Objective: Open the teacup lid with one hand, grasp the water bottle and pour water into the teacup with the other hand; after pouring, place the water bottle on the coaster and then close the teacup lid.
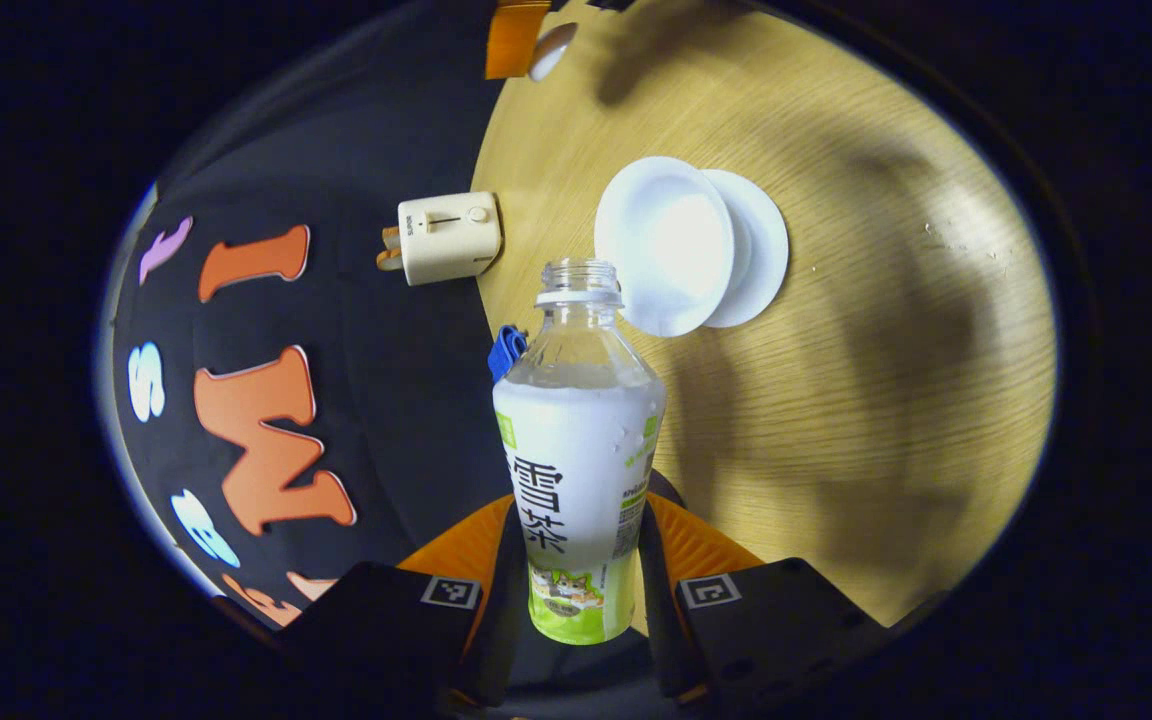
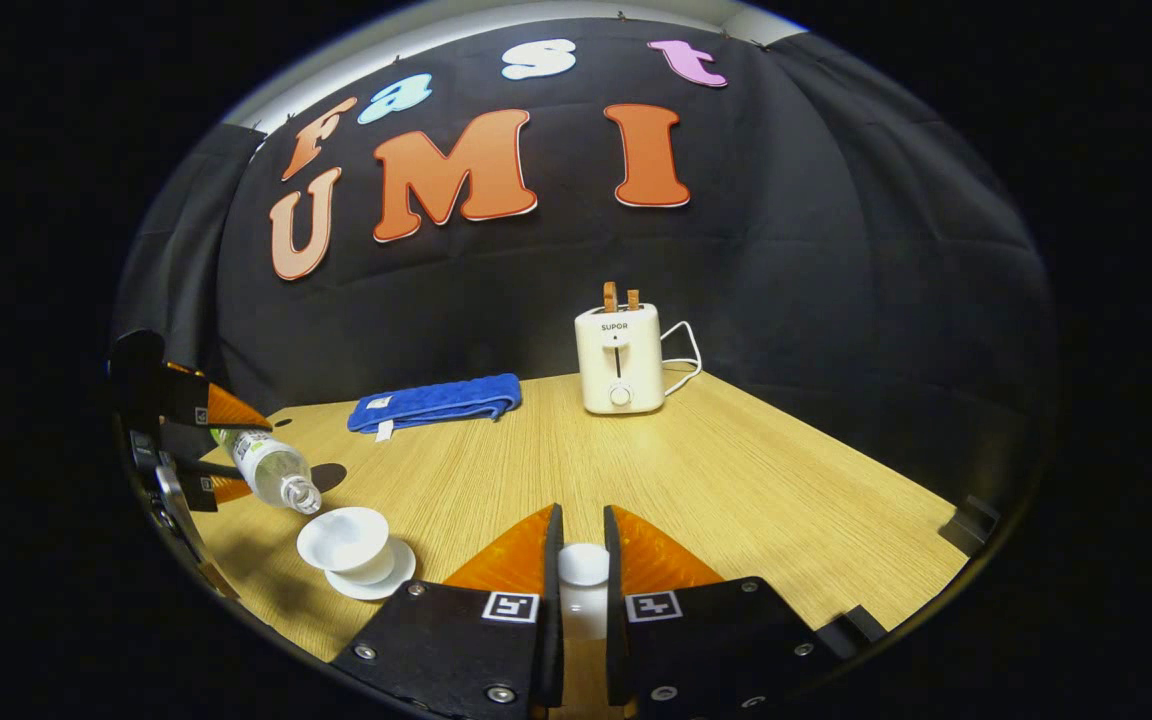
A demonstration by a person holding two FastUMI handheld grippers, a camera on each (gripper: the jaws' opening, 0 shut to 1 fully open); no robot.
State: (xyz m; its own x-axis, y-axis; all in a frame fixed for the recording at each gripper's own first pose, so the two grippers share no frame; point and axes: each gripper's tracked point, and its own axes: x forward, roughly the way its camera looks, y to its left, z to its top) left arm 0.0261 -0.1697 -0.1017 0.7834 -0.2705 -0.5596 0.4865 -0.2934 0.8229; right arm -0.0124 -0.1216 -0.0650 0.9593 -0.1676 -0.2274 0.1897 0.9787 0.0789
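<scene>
- Left gripper (image 1: 576,590) clamps the bottle (image 1: 576,470), tilted, uncapped mouth just over the cup (image 1: 664,245) rim.
- Right gripper (image 2: 576,570) pinches the lid (image 2: 584,565), held well right of the cup.
- Risk: a steep tilt could spill past the shallow cup onto its saucer (image 1: 761,250).
- Toaster (image 2: 619,360) and towel (image 2: 436,400) lie beyond the cup; neither obstructs. Coaster not identified.

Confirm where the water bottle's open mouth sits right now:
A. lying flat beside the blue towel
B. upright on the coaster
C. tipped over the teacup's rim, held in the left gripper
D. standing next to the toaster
C: the left gripper has its jaws closed on the water bottle, which is tilted so that its uncapped neck sits just above the rim of the open teacup, as the right gripper view shows too.
</scene>
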